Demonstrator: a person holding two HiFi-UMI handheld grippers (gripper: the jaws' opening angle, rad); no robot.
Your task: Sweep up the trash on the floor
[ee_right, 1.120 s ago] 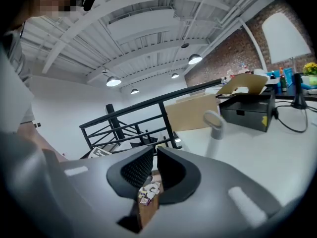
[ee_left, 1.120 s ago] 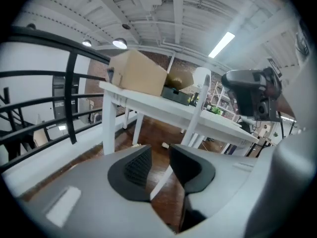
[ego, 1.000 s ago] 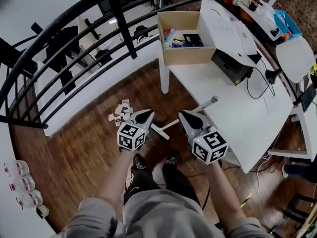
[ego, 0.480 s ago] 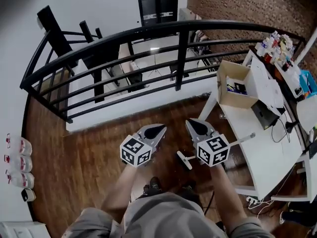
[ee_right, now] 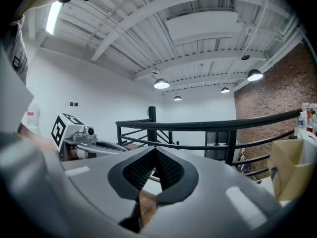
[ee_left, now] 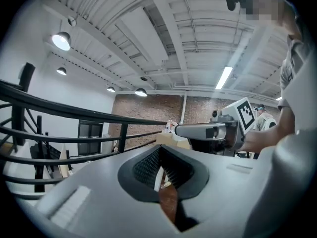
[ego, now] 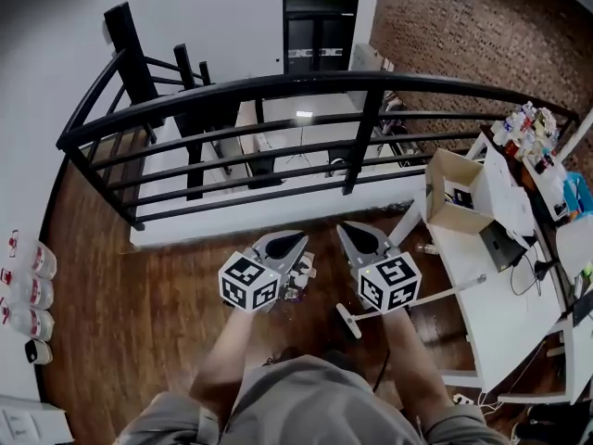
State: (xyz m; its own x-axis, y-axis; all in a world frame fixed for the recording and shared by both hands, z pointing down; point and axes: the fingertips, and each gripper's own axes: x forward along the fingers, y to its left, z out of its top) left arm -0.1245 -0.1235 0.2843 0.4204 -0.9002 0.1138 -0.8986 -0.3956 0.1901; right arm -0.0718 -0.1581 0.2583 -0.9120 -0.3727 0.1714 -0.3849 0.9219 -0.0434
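Both tongs are pressed shut with nothing between the pads. The left tongs (ego: 283, 242) and right tongs (ego: 357, 235) are held side by side at waist height, roughly level, tips aimed at 12 o'clock toward the black railing (ego: 278, 86).

The trash (ego: 302, 274) is a small cluster of pale scraps on the wooden floor (ego: 139, 295). In the head view it shows just at 3 o'clock of the left tongs' marker cube, in the gap between the two hands and partly hidden by the left one. It therefore lies below and slightly behind the tips rather than ahead of them. The left hand is the nearer, and either tongs would have to tip steeply down to face the scraps.

The only sweeping tool in sight seems to be a white long-handled tool (ego: 417, 297). Its crosswise head rests on the floor at about 5 o'clock of the right tongs. Its long axis runs from there out toward 2 o'clock, up to the edge of the white table (ego: 505, 313) that carries the cardboard box (ego: 445, 197). The right hand is clearly the nearer to that handle, which lies across the tongs' pointing line rather than along it. The head sits near the scraps, at their 4 o'clock.

The scraps lie loose on the floor, and no dustpan or bin is visible.
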